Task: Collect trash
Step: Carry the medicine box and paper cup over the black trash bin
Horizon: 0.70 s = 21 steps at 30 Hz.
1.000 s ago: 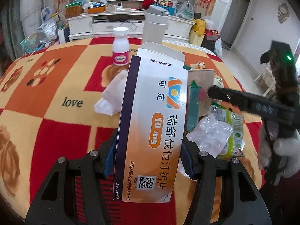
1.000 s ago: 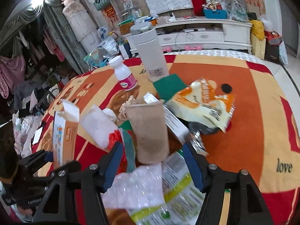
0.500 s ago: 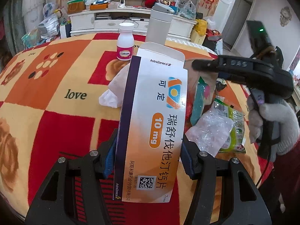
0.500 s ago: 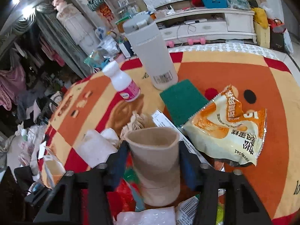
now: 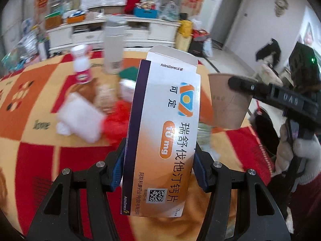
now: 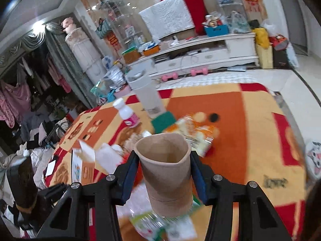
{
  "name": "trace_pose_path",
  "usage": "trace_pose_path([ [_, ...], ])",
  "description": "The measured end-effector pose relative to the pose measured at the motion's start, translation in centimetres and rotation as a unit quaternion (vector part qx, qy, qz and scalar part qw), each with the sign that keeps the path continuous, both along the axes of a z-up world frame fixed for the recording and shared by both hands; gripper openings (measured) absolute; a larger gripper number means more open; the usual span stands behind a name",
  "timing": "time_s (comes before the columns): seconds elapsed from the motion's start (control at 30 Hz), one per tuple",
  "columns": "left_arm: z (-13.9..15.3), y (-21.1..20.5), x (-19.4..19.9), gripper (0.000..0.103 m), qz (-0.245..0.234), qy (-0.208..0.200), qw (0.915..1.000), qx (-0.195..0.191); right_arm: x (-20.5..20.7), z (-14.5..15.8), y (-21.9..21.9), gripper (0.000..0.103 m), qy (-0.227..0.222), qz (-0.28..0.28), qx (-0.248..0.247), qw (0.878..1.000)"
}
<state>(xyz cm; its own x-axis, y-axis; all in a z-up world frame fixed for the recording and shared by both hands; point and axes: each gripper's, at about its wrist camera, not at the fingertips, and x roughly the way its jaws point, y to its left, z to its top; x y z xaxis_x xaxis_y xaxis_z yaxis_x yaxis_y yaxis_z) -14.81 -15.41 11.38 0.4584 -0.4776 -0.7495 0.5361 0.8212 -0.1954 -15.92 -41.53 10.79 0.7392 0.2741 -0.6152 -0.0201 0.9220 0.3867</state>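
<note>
Left gripper (image 5: 159, 166) is clamped on the white-and-orange cardboard medicine box (image 5: 163, 132), held upright, flap open at 12 o'clock, above the red, orange and yellow checked blanket (image 5: 38, 98). At 10 o'clock of the box: white crumpled tissue (image 5: 80, 118); further back a small white bottle with pink label (image 5: 81, 68) and a tall grey-white tumbler (image 5: 113, 46), both blurred. Red crumple (image 5: 116, 118) beside the tissue, possibly a wrapper.

Right gripper (image 6: 164, 172) pinches the brown paper cup (image 6: 166, 172), rim squashed to a rounded triangle, lifted clear of the blanket. At its 12 o'clock: green scouring pad (image 6: 162, 121) and an orange-yellow snack bag (image 6: 192, 133). At 6 o'clock: clear plastic wrapper with green print (image 6: 160, 224).
</note>
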Motion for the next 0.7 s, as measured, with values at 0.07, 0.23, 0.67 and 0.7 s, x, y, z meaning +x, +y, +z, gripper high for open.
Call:
trace_pose_path([
  [0.07, 0.2, -2.5, -0.7, 0.057, -0.019, 0.000, 0.9998, 0.001, -2.0, -0.2, -2.0, 0.049, 0.001, -0.018, -0.014, 1.000],
  [0.23, 0.1, -8.0, -2.4, 0.057, -0.059, 0.005, 0.9982, 0.001, -6.0, -0.8, -7.3, 0.049, 0.009, -0.068, -0.035, 0.997],
  [0.67, -1.1, -23.2, -6.4, 0.057, -0.170, 0.029, 0.9850, 0.011, -15.5, -3.7, -21.2, 0.049, 0.043, -0.205, -0.061, 0.976],
  [0.7, -1.2, -24.1, -6.6, 0.057, -0.176, 0.032, 0.9838, 0.011, -16.1, -4.0, -22.1, 0.049, 0.046, -0.214, -0.060, 0.974],
])
